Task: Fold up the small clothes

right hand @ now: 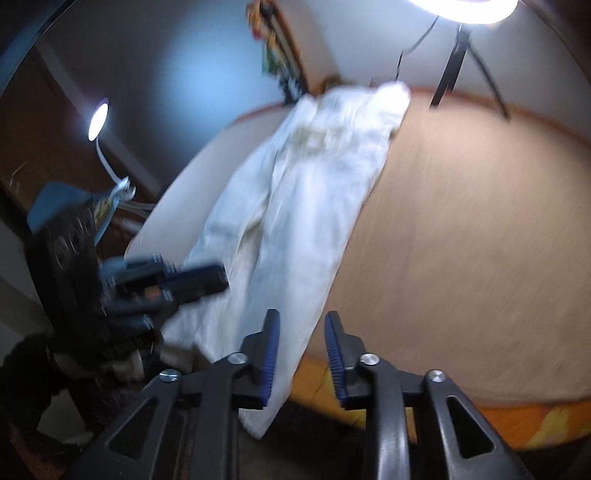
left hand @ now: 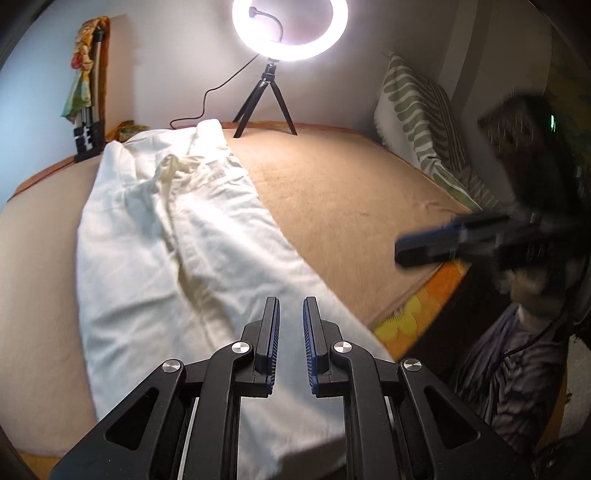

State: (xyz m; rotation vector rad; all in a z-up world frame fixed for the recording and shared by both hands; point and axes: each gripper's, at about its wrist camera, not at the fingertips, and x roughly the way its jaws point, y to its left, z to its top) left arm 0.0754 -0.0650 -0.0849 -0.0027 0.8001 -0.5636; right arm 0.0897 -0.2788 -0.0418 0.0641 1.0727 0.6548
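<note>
**White garment laid out on bed, both grippers hovering at its near end**

Your left gripper [left hand: 291,314]: jaws a narrow gap apart, nothing between them, poised over the near end of the white garment [left hand: 177,236]. Your right gripper [right hand: 301,328]: jaws apart w/ a wider gap, nothing pinched; the garment's near corner [right hand: 258,417] hangs off the bed edge just below the left jaw. Right-wrist view is motion-blurred. The garment lies lengthwise on the tan bed [left hand: 351,192], wrinkled, running from the front edge toward the wall. Beyond it: a lit ring light [left hand: 290,29] on a small tripod at the far edge, a leaf-print pillow [left hand: 417,122] to the right.
</note>
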